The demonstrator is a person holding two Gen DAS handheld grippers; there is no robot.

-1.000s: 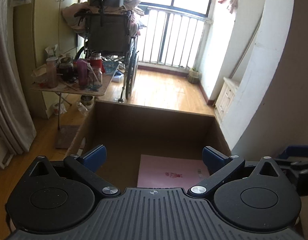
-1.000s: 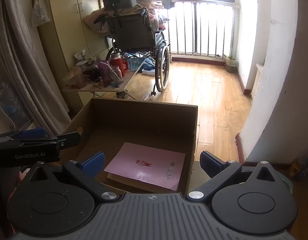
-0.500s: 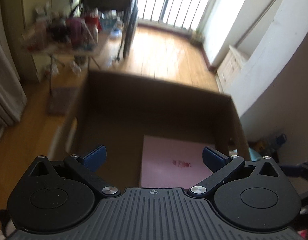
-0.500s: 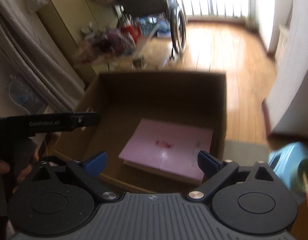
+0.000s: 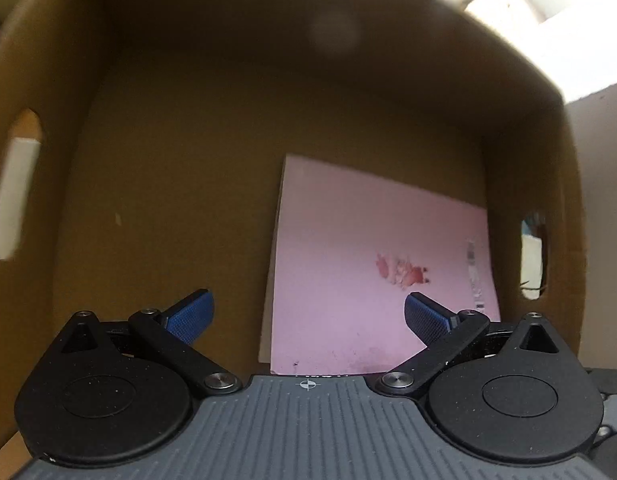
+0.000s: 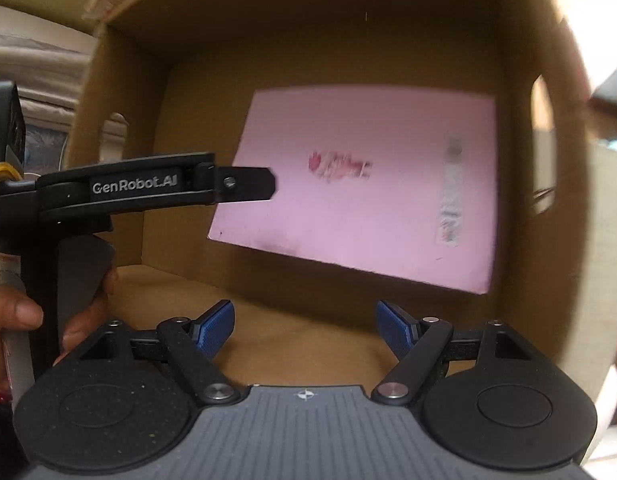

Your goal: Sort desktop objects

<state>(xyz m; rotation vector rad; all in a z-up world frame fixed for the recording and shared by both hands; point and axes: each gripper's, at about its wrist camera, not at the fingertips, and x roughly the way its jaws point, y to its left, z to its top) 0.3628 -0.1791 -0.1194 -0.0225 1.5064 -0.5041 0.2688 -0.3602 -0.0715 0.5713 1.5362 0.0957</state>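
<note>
An open cardboard box (image 5: 228, 80) fills both views. A pink booklet (image 5: 372, 264) lies flat on its floor toward the right wall. My left gripper (image 5: 307, 316) points steeply down into the box, open, its blue pads (image 5: 190, 312) spread over the booklet's near left edge with nothing between them. In the right wrist view the same box (image 6: 308, 20) and pink booklet (image 6: 368, 184) show, and the left gripper (image 6: 264, 184) reaches in from the left, held by a hand (image 6: 12, 312). My right gripper (image 6: 304, 328) hovers above the box's near wall; its jaws are closing with nothing between them.
Handle cut-outs pierce the box's side walls, left (image 5: 16, 192) and right (image 5: 532, 256). The right cut-out (image 6: 542, 140) also shows in the right wrist view. Pale fabric (image 6: 28, 60) lies outside the box at the left. The box floor left of the booklet is bare cardboard.
Both grippers have dropped and tilted down toward the box, so its inside now fills the views instead of the room. The right jaws have narrowed.
</note>
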